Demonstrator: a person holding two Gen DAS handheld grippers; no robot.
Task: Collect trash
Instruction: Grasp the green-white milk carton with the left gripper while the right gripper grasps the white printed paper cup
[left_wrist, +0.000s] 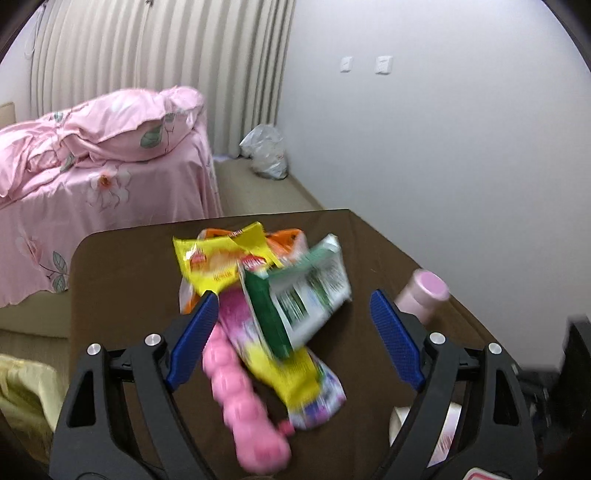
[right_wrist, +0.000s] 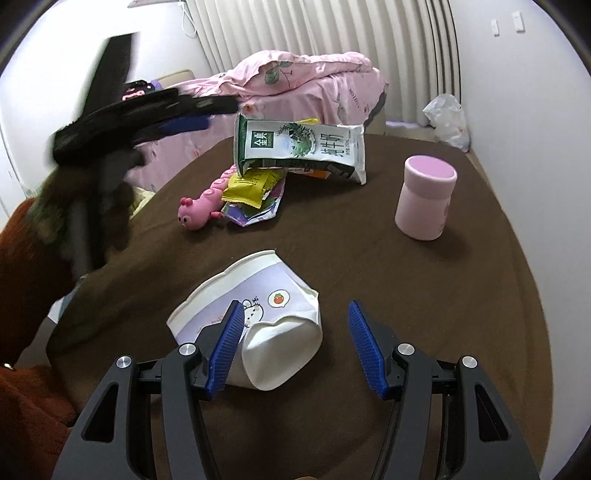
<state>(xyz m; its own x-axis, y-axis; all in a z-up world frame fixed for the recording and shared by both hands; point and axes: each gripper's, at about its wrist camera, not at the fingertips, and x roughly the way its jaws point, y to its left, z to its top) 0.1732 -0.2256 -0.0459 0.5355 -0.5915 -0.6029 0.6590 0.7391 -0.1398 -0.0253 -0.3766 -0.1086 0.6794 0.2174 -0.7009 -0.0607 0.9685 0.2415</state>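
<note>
With both sets of jaws wide and empty, the crushed paper cup (right_wrist: 258, 325) is judged next to be gripped by the right gripper (right_wrist: 295, 350), while the left gripper (left_wrist: 295, 332) is held over the pile of wrappers (left_wrist: 258, 280).

On the white and green milk carton (right_wrist: 301, 147) we read a green square with the Chinese characters 金典, and larger characters along its side that look like 纯牛奶. The print on the yellow snack wrapper (right_wrist: 246, 186) is too small for us to read.

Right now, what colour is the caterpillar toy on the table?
The bumpy caterpillar toy is pink, clearest in the right wrist view.
</note>
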